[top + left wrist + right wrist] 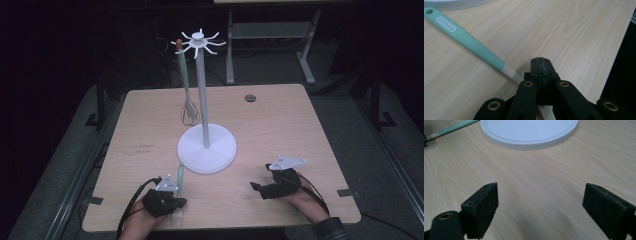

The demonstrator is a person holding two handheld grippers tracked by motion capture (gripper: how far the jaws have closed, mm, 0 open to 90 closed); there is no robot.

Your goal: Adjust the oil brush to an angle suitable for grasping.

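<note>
Two grippers low at the near edge of a pale wooden counter (280,115). Largest thing on it, a white hook stand (206,145): round base mid-counter, pole upright, ring of hooks on top. Hung from one hook, a whisk (189,112) with a mint handle, wires down, just beside the pole. Flat on the counter, a mint-handled utensil (471,43), long axis running from the left gripper (541,66) away toward the stand's base, hanging hole at the far end, close to the base rim. Left gripper's jaws pressed together over the utensil's pale neck; cannot tell whether actually pinched. Right gripper (541,192) spread wide, empty, right of the base, well apart from the utensil. Left gripper nearer by far. Probably next: hole end up toward a free hook.
</note>
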